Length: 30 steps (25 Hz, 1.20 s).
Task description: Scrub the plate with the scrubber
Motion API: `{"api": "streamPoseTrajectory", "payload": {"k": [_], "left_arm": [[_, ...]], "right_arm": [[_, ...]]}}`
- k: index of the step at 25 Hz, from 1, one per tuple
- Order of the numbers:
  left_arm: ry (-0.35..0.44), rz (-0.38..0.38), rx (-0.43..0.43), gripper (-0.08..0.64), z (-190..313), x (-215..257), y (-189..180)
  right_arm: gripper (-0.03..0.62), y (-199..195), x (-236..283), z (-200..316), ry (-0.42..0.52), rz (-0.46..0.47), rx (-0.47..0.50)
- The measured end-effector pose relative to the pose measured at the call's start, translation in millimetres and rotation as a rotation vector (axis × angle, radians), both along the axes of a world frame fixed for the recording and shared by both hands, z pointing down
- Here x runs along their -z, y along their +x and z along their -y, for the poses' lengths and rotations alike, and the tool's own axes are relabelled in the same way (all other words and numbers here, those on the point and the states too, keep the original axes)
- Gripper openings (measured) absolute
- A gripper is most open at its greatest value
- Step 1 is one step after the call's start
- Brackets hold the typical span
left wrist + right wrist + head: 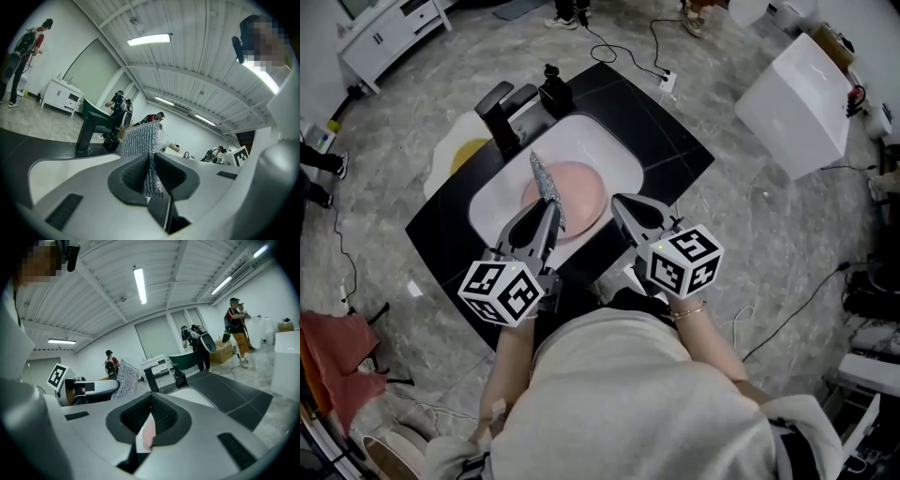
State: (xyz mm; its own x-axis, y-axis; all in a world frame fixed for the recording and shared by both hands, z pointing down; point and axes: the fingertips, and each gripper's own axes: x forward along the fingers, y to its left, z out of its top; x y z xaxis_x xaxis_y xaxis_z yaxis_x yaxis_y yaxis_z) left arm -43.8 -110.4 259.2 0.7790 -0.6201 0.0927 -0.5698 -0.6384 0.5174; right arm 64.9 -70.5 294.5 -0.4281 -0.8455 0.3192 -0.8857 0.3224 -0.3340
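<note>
A pink plate [581, 192] lies in the white sink [492, 202]. My left gripper [551, 212] is shut on a silver mesh scrubber [546, 183], which stands upright over the plate's left part. In the left gripper view the scrubber [139, 140] rises from between the closed jaws of the left gripper [151, 158]. My right gripper [618, 201] sits at the plate's right rim. In the right gripper view the right gripper [151, 398] has its jaws together, with a strip of the pink plate [148, 434] between them. The scrubber [125, 378] shows at the left there.
The sink is set in a black counter [666, 141]. A black faucet [502, 112] and a dark dispenser [555, 91] stand at its far side. A white box [797, 103] and cables lie on the floor. People stand farther off in the room.
</note>
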Motion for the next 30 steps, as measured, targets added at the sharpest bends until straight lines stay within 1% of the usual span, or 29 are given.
{"api": "streamPoseTrajectory", "payload": {"k": [3, 7, 14, 18, 21, 24, 27, 30], "left_arm": [[-0.012, 0.001, 0.008, 0.064, 7.2, -4.3, -2.9], [-0.027, 0.015, 0.028, 0.064, 12.6, -10.9, -8.6], [-0.072, 0.036, 0.104, 0.064, 17.8, -28.7, -20.5], [-0.122, 0.046, 0.191, 0.064, 22.2, -40.2, -31.6], [-0.160, 0.055, 0.224, 0.064, 28.1, -49.7, -31.9], [-0.184, 0.078, 0.258, 0.064, 30.9, -57.6, -31.1], [-0.194, 0.106, 0.291, 0.064, 35.2, -67.2, -30.5], [-0.208, 0.140, 0.305, 0.064, 36.6, -77.6, -28.0]], "right_arm": [[0.006, -1.2, -6.2, 6.2, -0.025, -0.005, 0.005], [0.006, -8.4, -11.0, 11.6, -0.046, -0.013, 0.037], [0.006, -13.4, -27.3, 26.1, -0.092, -0.016, 0.110], [0.006, -21.1, -37.6, 36.8, -0.128, -0.025, 0.199], [0.006, -24.7, -46.9, 42.8, -0.160, -0.037, 0.255], [0.006, -23.2, -52.6, 48.6, -0.180, -0.049, 0.301], [0.006, -15.4, -57.8, 62.4, -0.170, -0.068, 0.308], [0.006, -10.0, -66.5, 73.1, -0.186, -0.072, 0.319]]}}
